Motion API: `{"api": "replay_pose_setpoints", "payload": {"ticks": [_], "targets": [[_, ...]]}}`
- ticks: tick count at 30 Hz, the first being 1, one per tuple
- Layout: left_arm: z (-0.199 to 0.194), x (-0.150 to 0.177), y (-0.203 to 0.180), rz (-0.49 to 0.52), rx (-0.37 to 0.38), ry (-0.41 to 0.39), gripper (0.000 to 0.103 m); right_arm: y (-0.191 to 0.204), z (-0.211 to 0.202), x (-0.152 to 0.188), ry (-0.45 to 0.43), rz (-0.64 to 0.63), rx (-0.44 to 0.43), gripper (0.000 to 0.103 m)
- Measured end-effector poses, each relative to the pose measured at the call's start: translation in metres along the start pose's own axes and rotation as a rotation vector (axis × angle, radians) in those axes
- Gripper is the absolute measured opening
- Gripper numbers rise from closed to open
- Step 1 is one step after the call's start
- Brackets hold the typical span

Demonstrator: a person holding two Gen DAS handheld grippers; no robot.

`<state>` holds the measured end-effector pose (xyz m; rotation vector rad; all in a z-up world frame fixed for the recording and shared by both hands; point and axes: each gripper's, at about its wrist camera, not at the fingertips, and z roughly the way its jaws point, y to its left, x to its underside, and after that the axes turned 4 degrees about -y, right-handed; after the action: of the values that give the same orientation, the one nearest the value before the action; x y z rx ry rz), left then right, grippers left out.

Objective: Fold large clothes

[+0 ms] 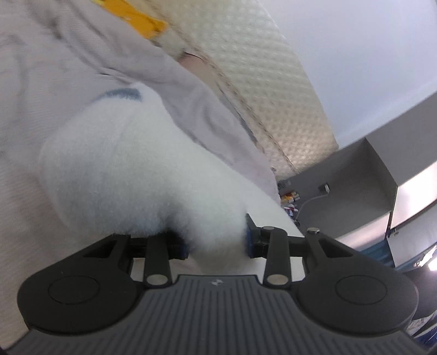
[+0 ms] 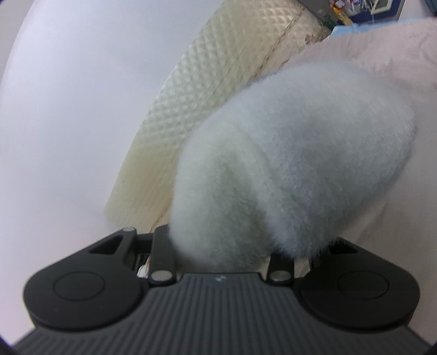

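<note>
A white fluffy fleece garment (image 1: 131, 169) fills the left wrist view, bunched into a thick roll with a blue-grey mark near its top. My left gripper (image 1: 217, 240) is shut on a fold of it; the blue pads press the fleece from both sides. In the right wrist view the same white fleece garment (image 2: 295, 158) bulges up from my right gripper (image 2: 221, 251), which is shut on it. The right fingertips are hidden under the pile. The garment hangs lifted between both grippers. A pale pink-grey sheet (image 1: 41, 82) lies behind it.
A cream quilted mattress edge (image 1: 267, 82) (image 2: 204, 90) runs diagonally behind the garment. A yellow patch (image 1: 136, 16) lies on the sheet. A grey cabinet (image 1: 355, 174) and cluttered shelf stand at the right. White wall (image 2: 68, 109) fills the left of the right wrist view.
</note>
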<state>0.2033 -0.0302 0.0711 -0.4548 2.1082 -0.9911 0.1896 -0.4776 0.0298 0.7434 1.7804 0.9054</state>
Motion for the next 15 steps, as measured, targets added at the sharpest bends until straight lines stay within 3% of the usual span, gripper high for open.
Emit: {"api": "replay_pose_setpoints", "payload": {"ticks": [8,15], "targets": [[0.154,-0.022,-0.087,0.042,0.045,0.101,0.041,-0.027,0.048,-0.108,-0.099,-0.033,0.083,0.042],[0.296,-0.020,-0.106,0.111,0.063,0.159,0.041,-0.103,0.089,-0.160,-0.159,-0.005,0.146,0.042]]}}
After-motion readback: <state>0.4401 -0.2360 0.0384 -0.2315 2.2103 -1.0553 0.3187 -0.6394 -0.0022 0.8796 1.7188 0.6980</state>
